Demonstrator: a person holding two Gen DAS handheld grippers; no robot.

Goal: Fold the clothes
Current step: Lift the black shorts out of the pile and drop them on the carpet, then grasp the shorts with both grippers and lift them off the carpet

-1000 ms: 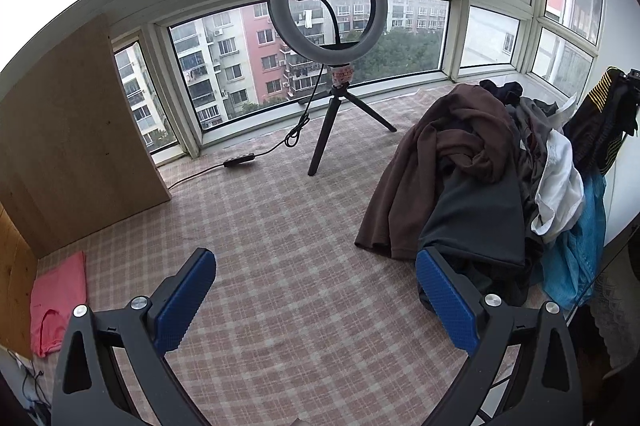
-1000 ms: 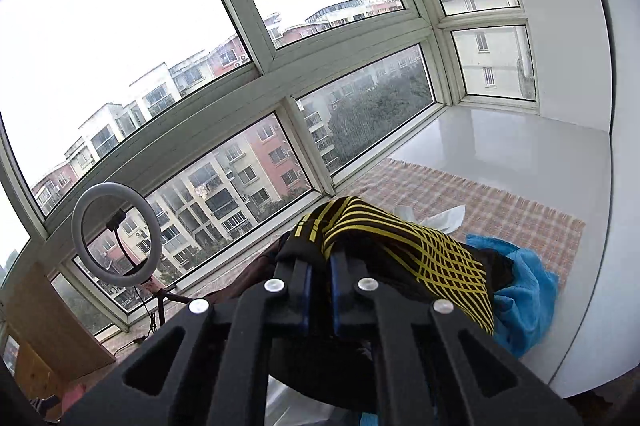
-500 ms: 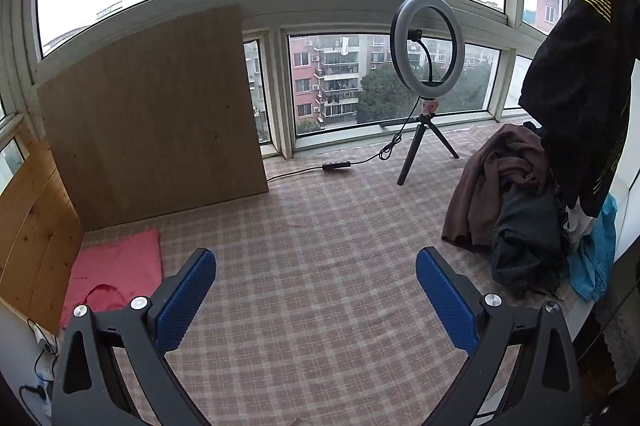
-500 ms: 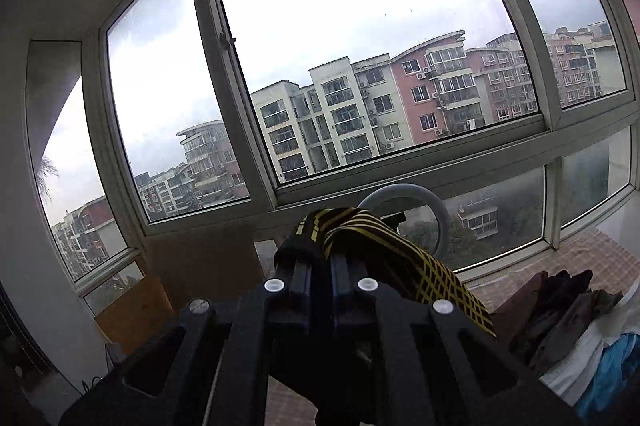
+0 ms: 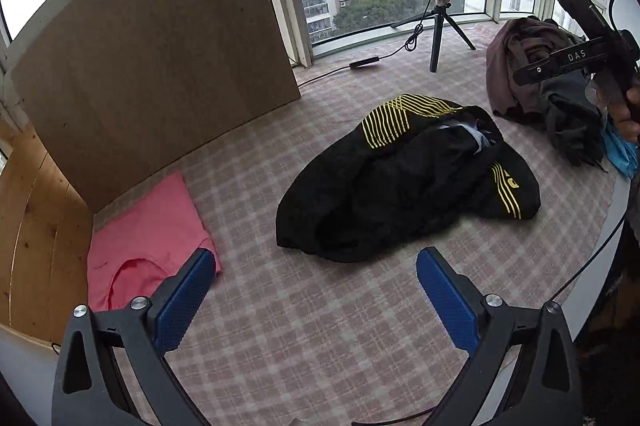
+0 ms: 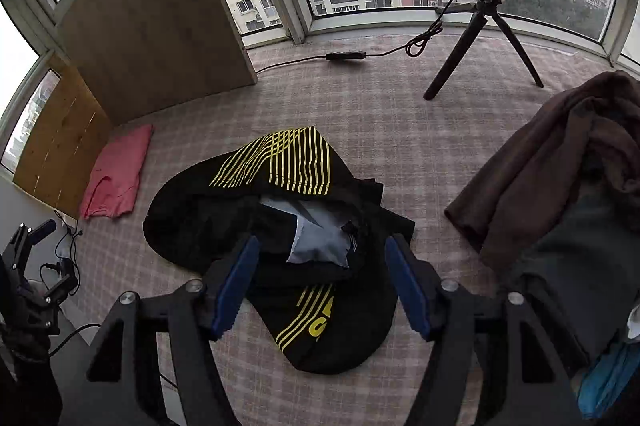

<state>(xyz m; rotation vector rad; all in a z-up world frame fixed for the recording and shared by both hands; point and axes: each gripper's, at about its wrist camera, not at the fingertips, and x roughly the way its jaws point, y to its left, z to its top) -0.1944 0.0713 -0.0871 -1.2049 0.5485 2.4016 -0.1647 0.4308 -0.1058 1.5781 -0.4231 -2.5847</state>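
A black garment with yellow stripes (image 5: 404, 182) lies crumpled on the checked cloth surface; it also shows in the right wrist view (image 6: 280, 226). My left gripper (image 5: 316, 290) is open and empty, hovering in front of the garment. My right gripper (image 6: 320, 282) is open and empty, just above the garment's near part. Part of the right gripper's body shows at the far right of the left wrist view, held in a hand. A folded pink garment (image 5: 148, 238) lies at the left by the wooden boards.
A pile of unfolded clothes (image 5: 548, 94) sits at the right, brown and grey on top (image 6: 568, 162). A ring light on a tripod (image 5: 436, 10) stands at the back with its cable. Wooden boards (image 5: 152, 58) lean at the left. The surface edge runs along the right.
The right gripper, shut on the black garment and holding it up before, has opened; the garment now lies on the surface. The left gripper's view has swung left and down.
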